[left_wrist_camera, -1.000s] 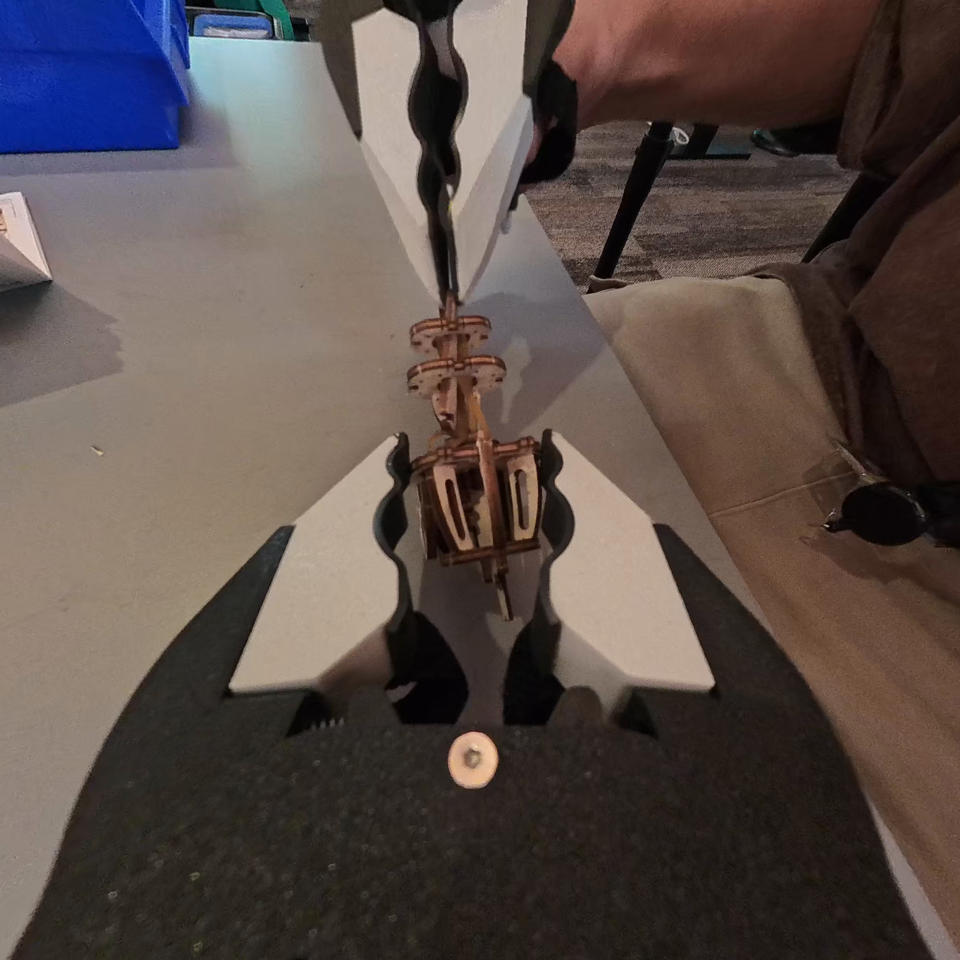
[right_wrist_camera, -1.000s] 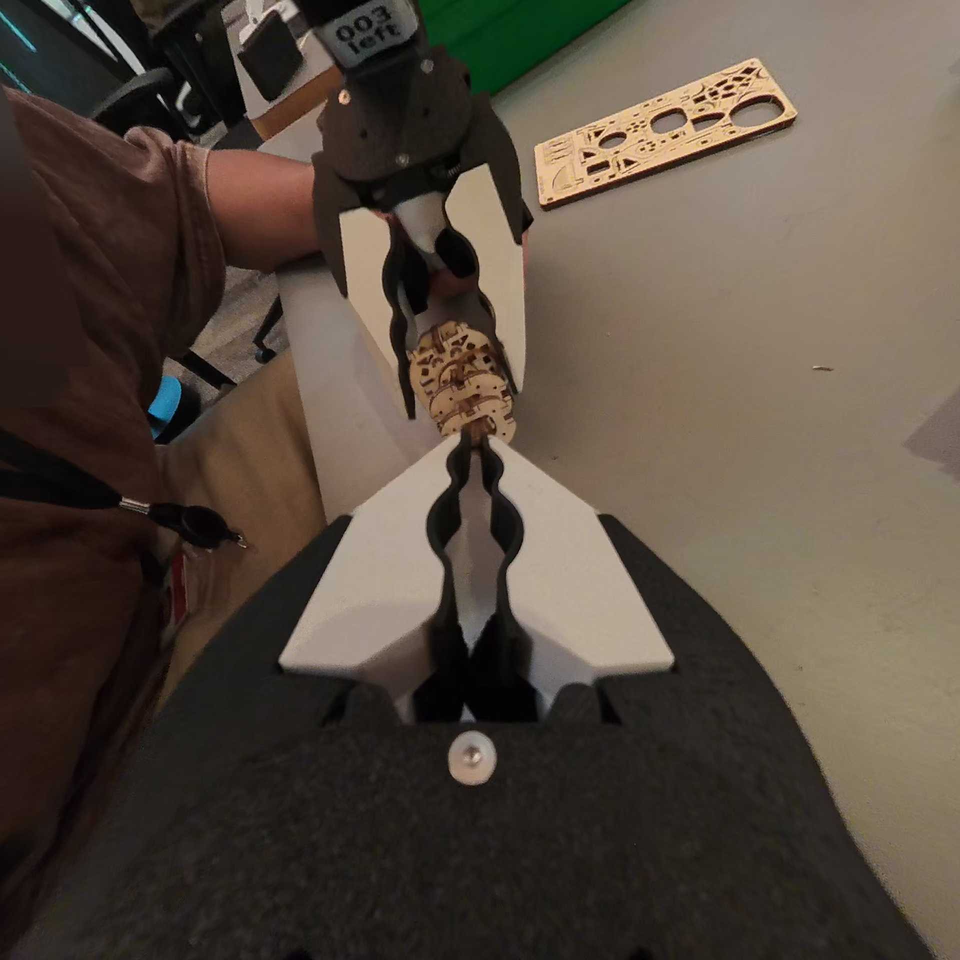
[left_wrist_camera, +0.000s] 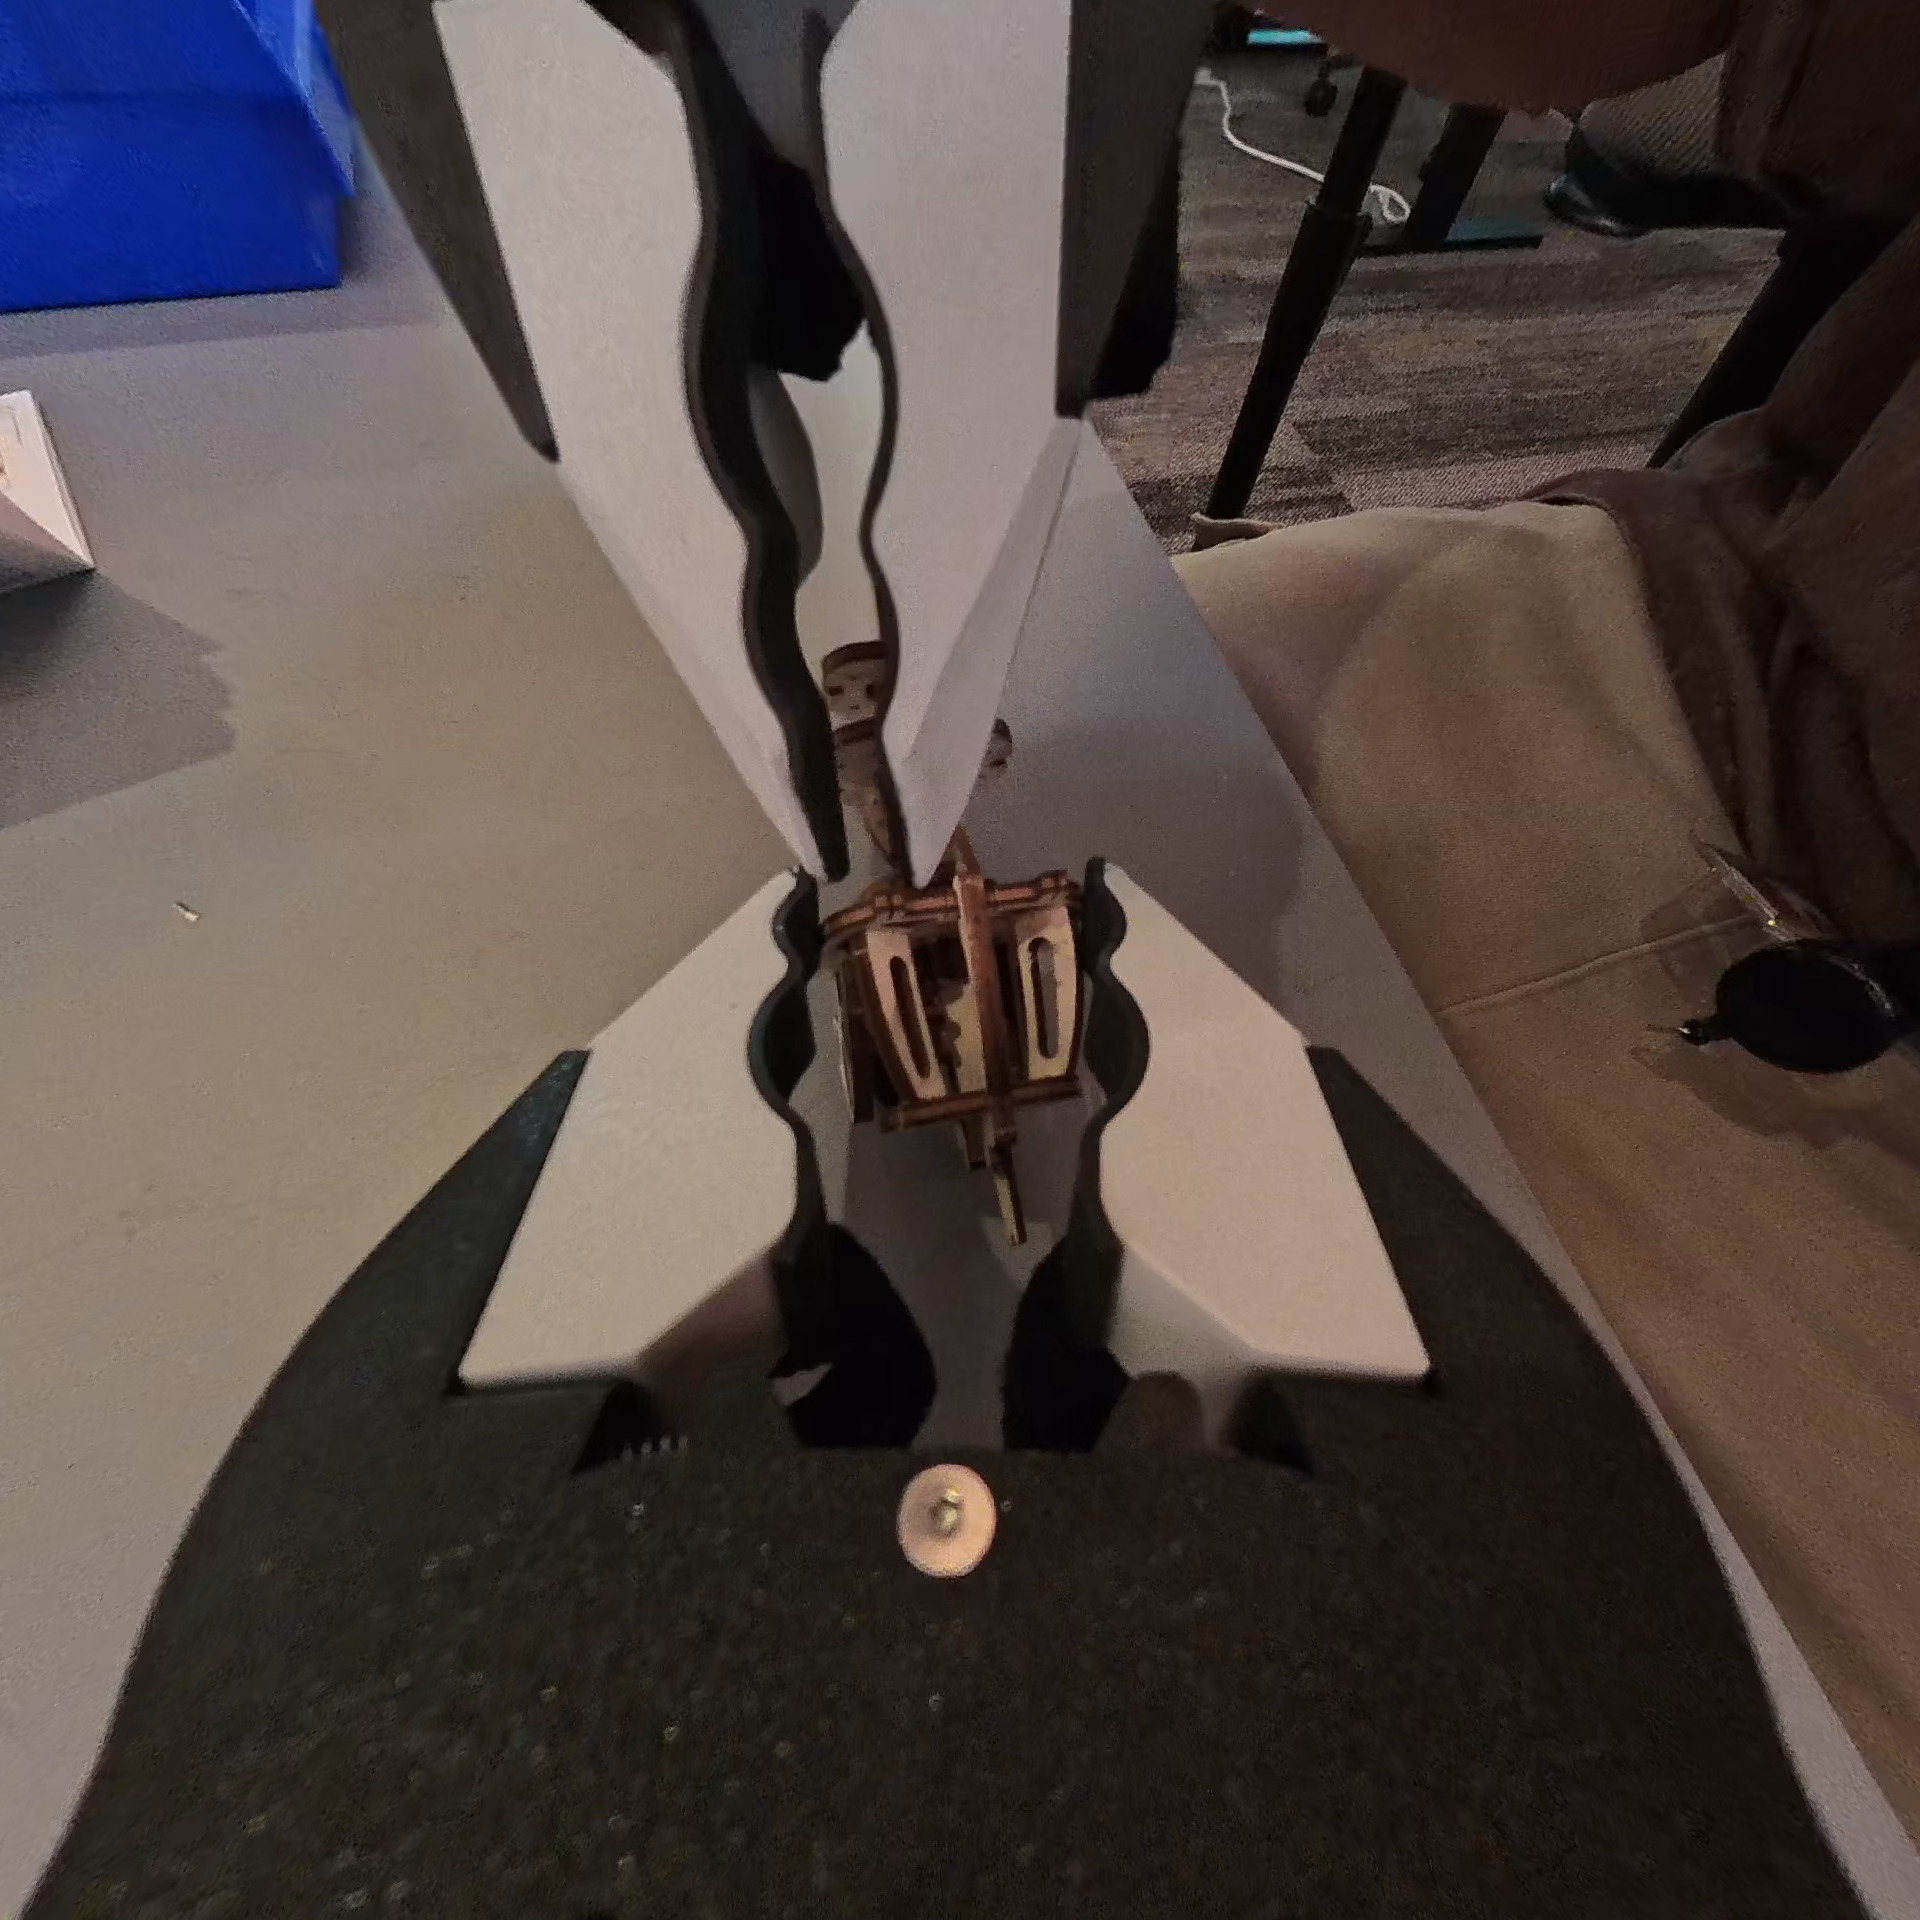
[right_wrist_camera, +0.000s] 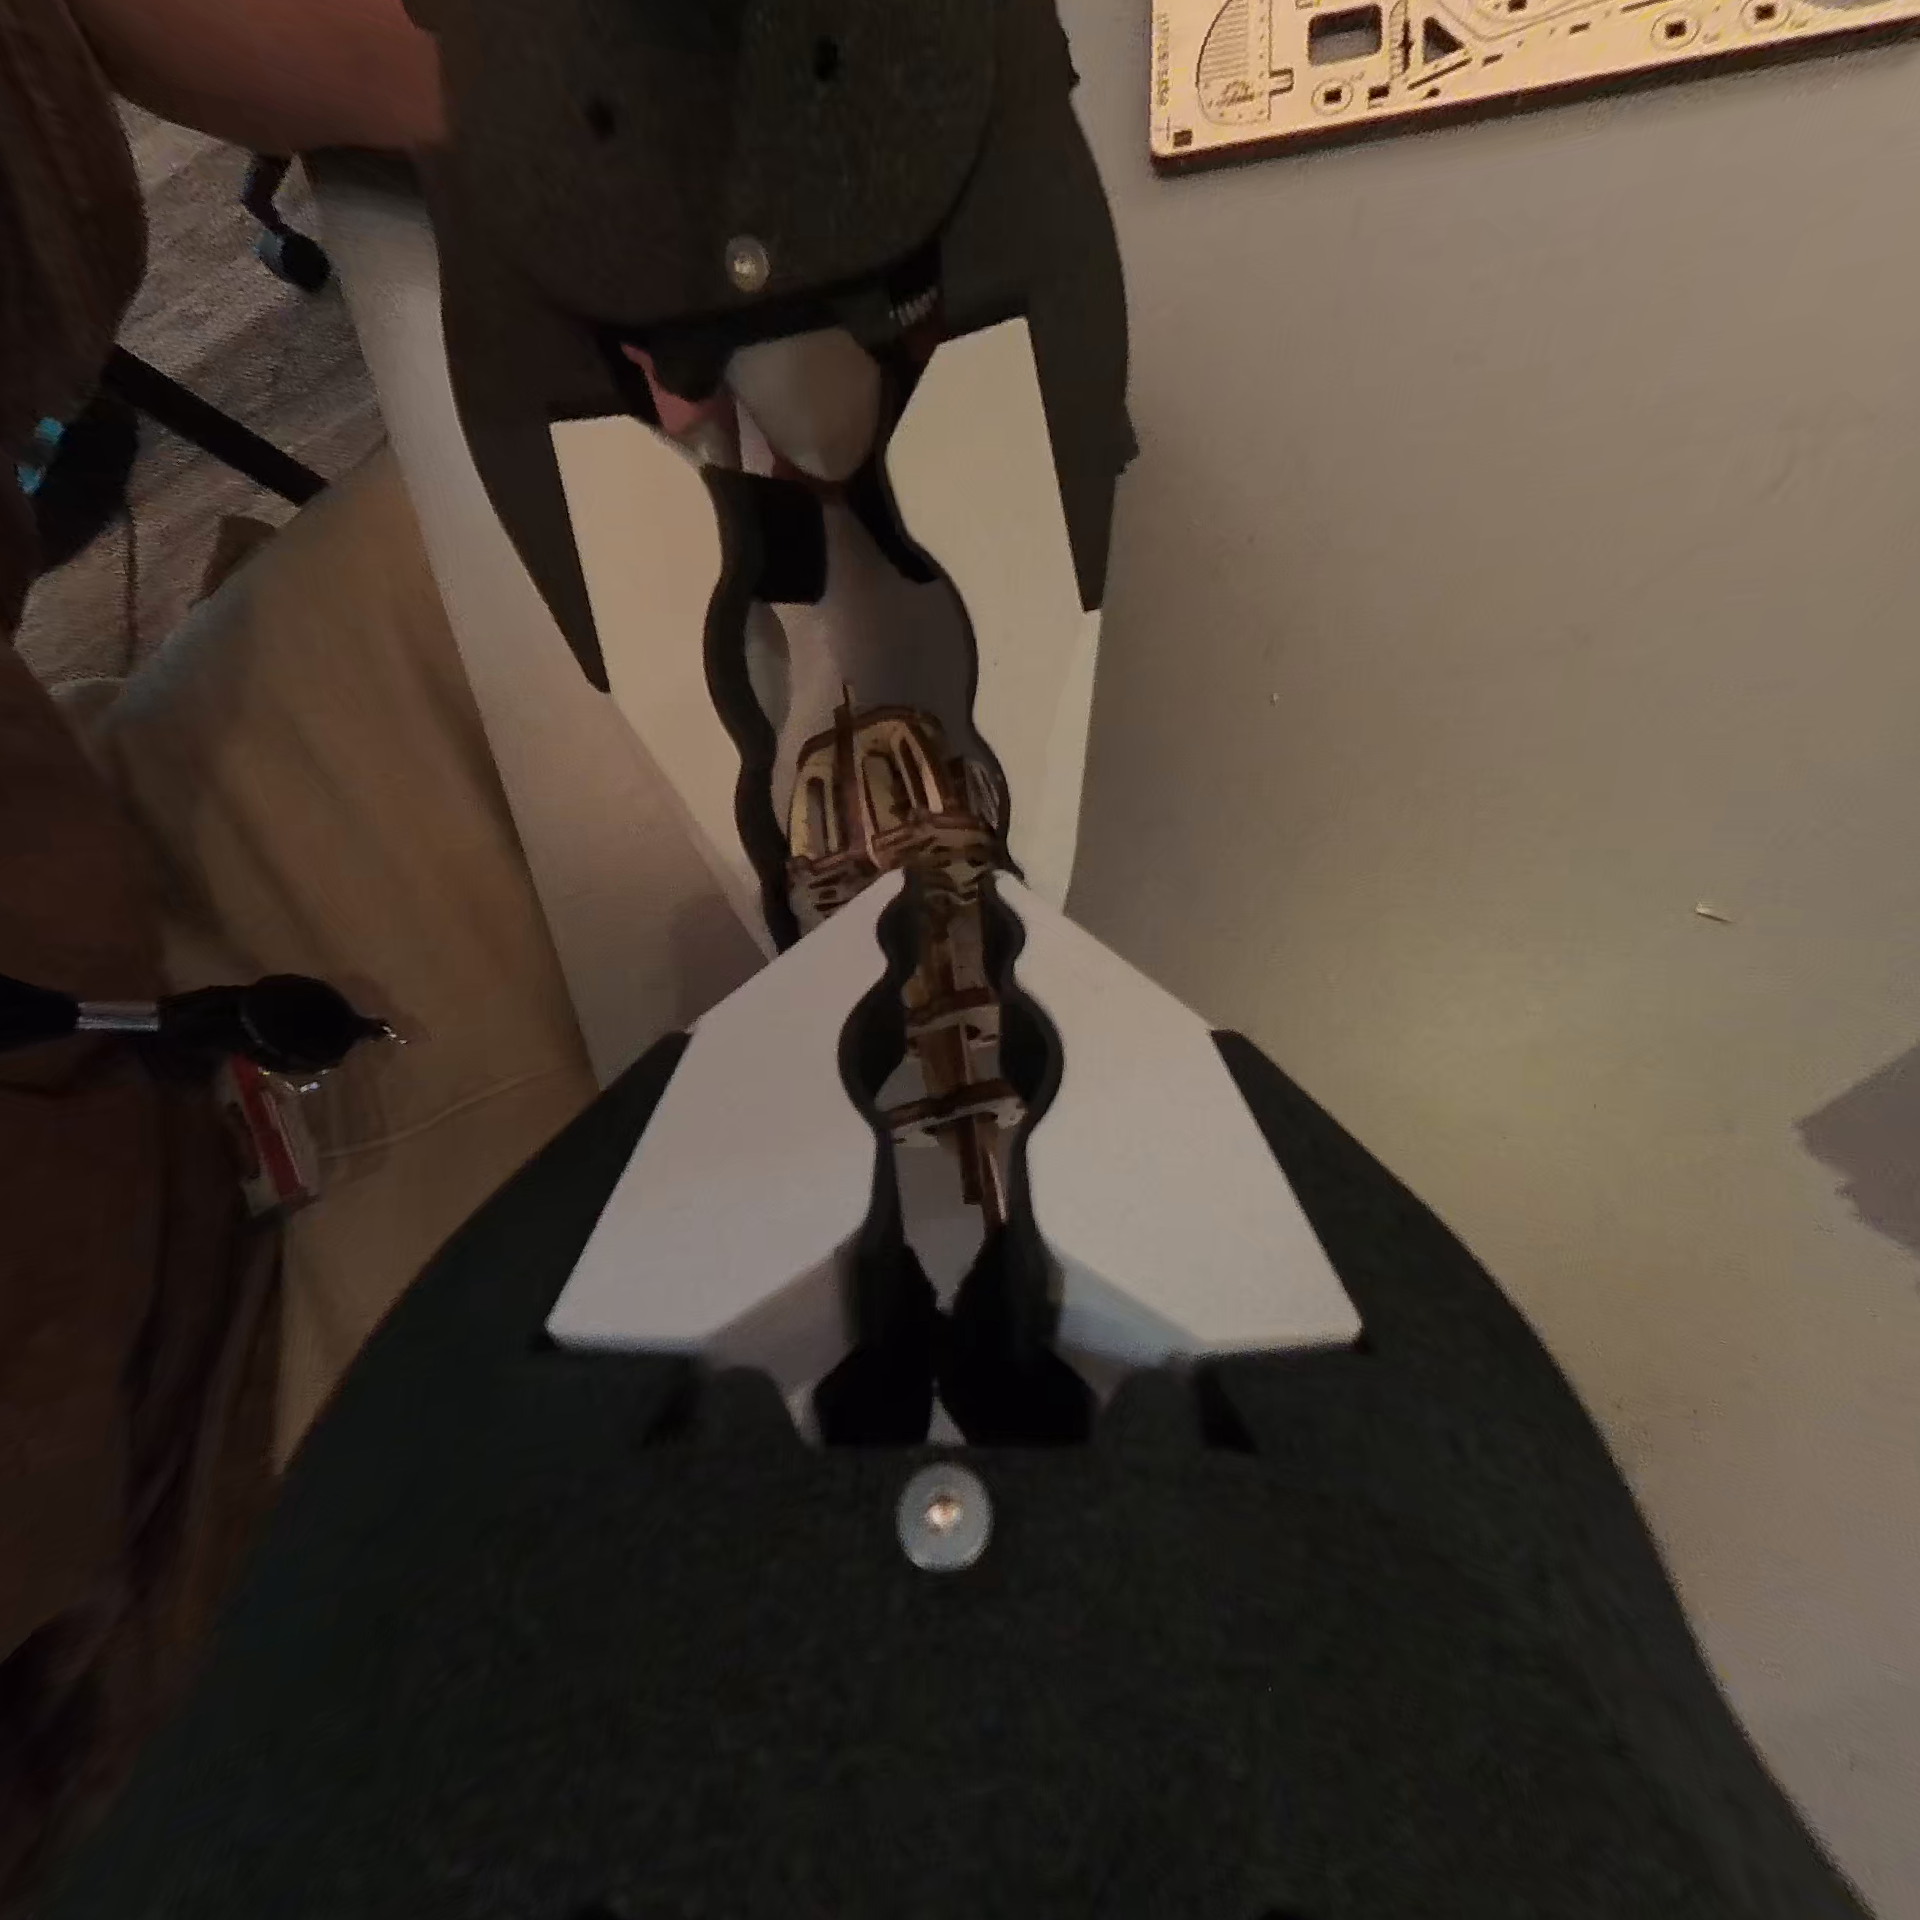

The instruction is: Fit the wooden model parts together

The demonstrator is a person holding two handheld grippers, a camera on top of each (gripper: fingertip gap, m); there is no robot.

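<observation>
From the left: our left tongs [left_wrist_camera: 951, 997] grip the slotted body of the wooden model [left_wrist_camera: 961, 1013] across its width, dark wavy pads bearing on both sides. The model is off the grey bench [left_wrist_camera: 312, 831], held in the air near the bench's edge above the person's lap. At twelve o'clock from that body the model's thin stem runs straight into our right tongs [right_wrist_camera: 951, 1029], whose fingers stand nearly closed around the stem and its two small discs; in the right wrist view the discs sit in the hollows of the pads. The two pairs of tongs meet nearly tip to tip.

We judge the step to be seating the stem into the body. To do it well we keep both tongs on one line, push straight along the stem with no twist, and let the left tongs only brace. The stem looks thin and would likely snap if bent sideways. We should ease the right grip only once the joint looks seated. The cut-out wooden sheet [right_wrist_camera: 1507, 73] lies on the bench at one o'clock, well apart.
</observation>
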